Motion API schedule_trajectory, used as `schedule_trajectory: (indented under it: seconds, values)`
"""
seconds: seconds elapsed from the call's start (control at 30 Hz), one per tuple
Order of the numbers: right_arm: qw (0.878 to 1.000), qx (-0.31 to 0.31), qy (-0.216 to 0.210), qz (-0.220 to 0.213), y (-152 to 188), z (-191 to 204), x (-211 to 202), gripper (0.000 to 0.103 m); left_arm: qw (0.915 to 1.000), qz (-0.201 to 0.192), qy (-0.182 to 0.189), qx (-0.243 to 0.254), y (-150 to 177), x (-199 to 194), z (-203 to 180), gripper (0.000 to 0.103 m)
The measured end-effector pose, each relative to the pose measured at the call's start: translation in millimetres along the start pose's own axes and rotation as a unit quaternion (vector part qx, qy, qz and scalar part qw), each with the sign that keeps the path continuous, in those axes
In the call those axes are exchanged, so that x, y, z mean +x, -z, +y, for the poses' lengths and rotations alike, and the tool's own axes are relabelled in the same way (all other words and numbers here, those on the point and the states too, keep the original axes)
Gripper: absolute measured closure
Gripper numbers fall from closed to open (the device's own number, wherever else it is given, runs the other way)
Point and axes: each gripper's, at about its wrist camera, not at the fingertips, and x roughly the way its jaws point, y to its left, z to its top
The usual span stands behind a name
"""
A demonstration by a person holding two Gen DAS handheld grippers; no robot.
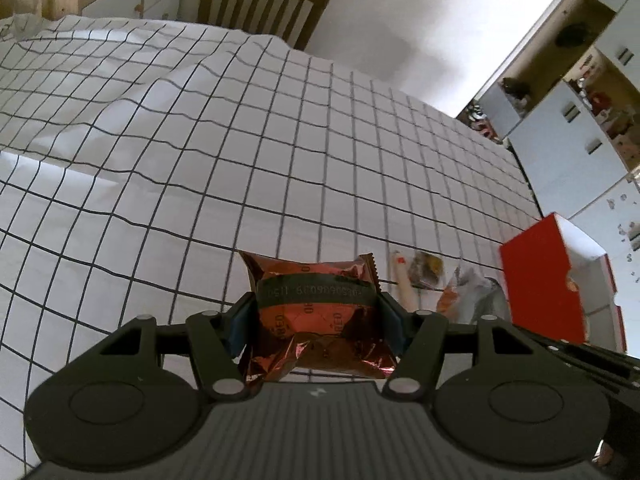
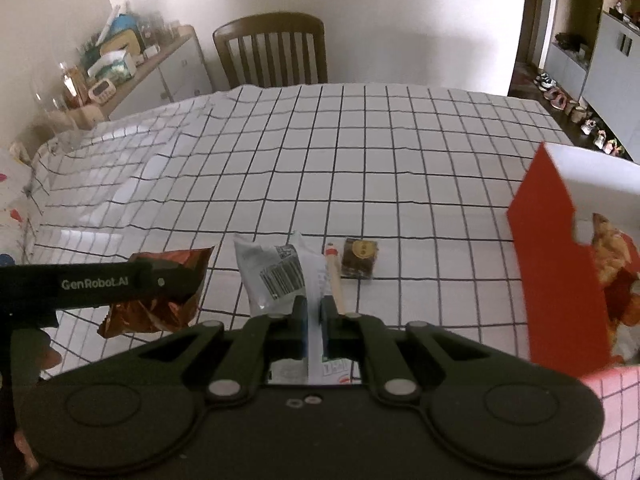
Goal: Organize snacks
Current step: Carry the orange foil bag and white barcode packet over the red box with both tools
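Observation:
My left gripper (image 1: 316, 314) is shut on a copper foil snack packet (image 1: 320, 320) and holds it above the checked tablecloth; the packet also shows in the right wrist view (image 2: 160, 304) at the left, held by the left gripper (image 2: 176, 280). My right gripper (image 2: 314, 312) is shut on a white snack bag (image 2: 280, 276) with a barcode. A thin stick snack (image 2: 335, 280) and a small dark wrapped square (image 2: 359, 258) lie just beyond the bag. A red open box (image 2: 560, 264) with snacks inside stands at the right.
The table carries a white cloth with a black grid (image 2: 320, 160). A wooden chair (image 2: 272, 52) stands at the far side. A sideboard with clutter (image 2: 120, 64) is at the left. White cabinets (image 1: 568, 120) stand at the right.

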Motion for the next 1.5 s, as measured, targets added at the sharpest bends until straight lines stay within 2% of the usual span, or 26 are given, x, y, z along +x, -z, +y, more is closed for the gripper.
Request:
schedule_trajectory:
  seconds: [0.4, 0.8, 1.13, 1.5]
  values:
    - [0.999, 0.011, -0.007, -0.039, 5, -30, -71, 0.097, 0.998, -0.027, 0.038, 0.044, 8, -43, -46, 0.039]
    - [0.997, 0.016, -0.001, -0.074, 6, -75, -119, 0.097, 0.9938, -0.035, 0.061, 0.087, 19, -60, -111, 0.039]
    - [0.995, 0.024, 0.012, -0.094, 3, -127, -142, 0.097, 0.9889, -0.044, 0.077, 0.119, 28, -61, -178, 0.039]
    - [0.992, 0.042, 0.035, -0.114, 4, -205, -163, 0.097, 0.9846, -0.037, 0.089, 0.146, 47, -44, -256, 0.039]
